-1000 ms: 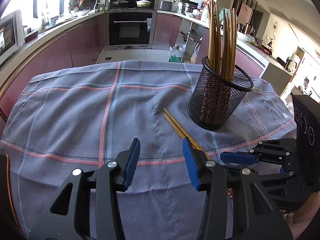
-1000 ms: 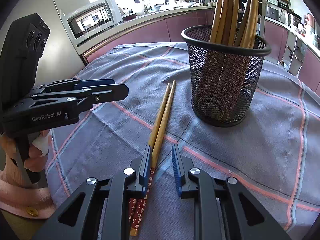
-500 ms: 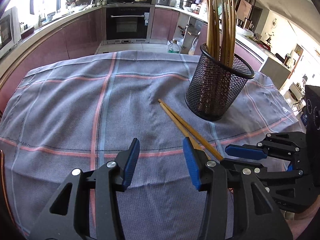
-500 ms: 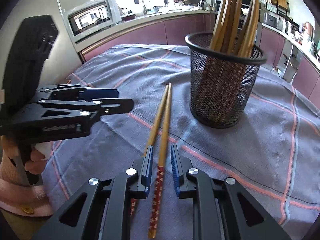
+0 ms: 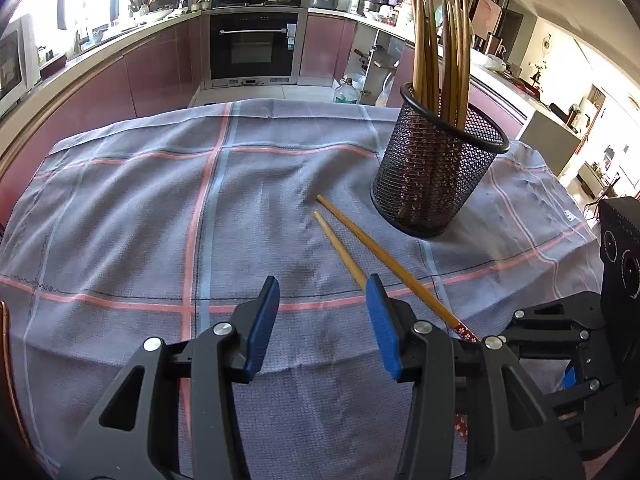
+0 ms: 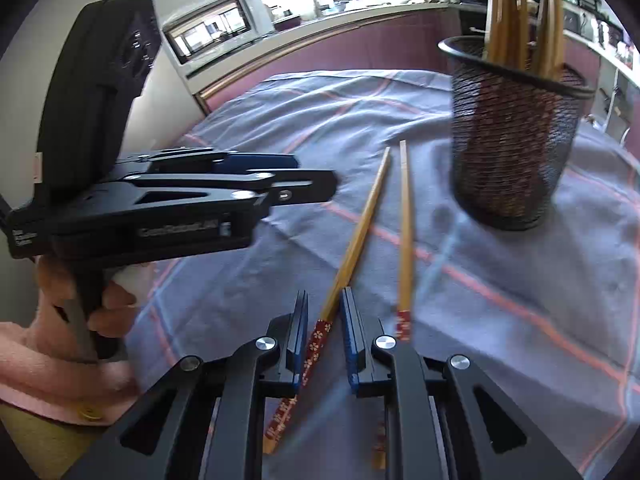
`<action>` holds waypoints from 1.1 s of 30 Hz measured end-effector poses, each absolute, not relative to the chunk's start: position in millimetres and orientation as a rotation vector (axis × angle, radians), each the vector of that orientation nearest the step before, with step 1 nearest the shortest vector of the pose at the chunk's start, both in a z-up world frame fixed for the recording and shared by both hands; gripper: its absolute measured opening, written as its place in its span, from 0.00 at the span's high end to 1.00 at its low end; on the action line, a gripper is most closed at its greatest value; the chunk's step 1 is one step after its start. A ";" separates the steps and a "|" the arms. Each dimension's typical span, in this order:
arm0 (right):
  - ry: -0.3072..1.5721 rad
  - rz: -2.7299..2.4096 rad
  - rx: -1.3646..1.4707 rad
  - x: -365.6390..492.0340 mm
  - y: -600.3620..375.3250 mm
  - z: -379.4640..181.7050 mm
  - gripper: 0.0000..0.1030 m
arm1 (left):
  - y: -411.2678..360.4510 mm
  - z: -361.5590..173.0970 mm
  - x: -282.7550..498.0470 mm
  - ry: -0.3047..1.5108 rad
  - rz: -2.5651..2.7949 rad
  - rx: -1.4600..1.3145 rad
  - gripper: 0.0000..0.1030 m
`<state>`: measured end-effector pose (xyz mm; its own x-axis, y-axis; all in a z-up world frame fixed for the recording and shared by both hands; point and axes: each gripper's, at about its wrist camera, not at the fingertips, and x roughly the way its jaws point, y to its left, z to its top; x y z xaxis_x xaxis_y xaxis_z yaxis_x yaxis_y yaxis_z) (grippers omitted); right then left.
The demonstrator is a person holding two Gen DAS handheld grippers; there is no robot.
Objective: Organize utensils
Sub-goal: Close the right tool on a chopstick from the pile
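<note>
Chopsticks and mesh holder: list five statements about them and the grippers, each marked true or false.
1. The mesh holder stands upright with chopsticks in it. True.
2. Two loose chopsticks lie on the cloth. True.
3. Both loose chopsticks lie between the right gripper's fingers. False: only one does, at its red patterned end; the other lies just outside.
4. The left gripper holds a chopstick. False: it is open with only cloth between its fingers.
5. The loose chopsticks lean against the mesh holder. False: they lie flat, apart from it.
</note>
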<state>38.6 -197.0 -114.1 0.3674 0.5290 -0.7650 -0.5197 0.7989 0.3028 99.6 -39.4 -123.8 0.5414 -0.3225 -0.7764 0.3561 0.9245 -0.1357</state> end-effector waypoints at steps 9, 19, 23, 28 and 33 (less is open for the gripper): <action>0.946 0.542 0.023 47.0 -224.8 -103.9 0.85 | -50.8 -130.3 96.8 0.932 -0.448 0.075 0.57; 0.982 0.520 0.065 41.5 -233.4 -114.9 0.94 | -72.7 -142.4 95.5 0.964 -0.484 0.137 0.78; 0.997 0.535 0.089 30.7 -233.8 -114.9 0.94 | -67.9 -142.6 94.6 0.972 -0.486 0.120 0.86; 1.017 0.589 0.073 20.8 -224.7 -113.2 0.94 | -62.3 -141.6 90.9 0.972 -0.475 0.130 0.88; 0.984 0.572 0.020 27.6 -217.9 -107.4 0.91 | -53.4 -140.0 85.1 0.975 -0.462 0.138 0.91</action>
<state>27.6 -217.9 -107.4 0.4188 0.4650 -0.7800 -0.4476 0.8531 0.2682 85.1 -53.4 -140.0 0.4728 -0.3151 -0.8229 0.4372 0.8947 -0.0915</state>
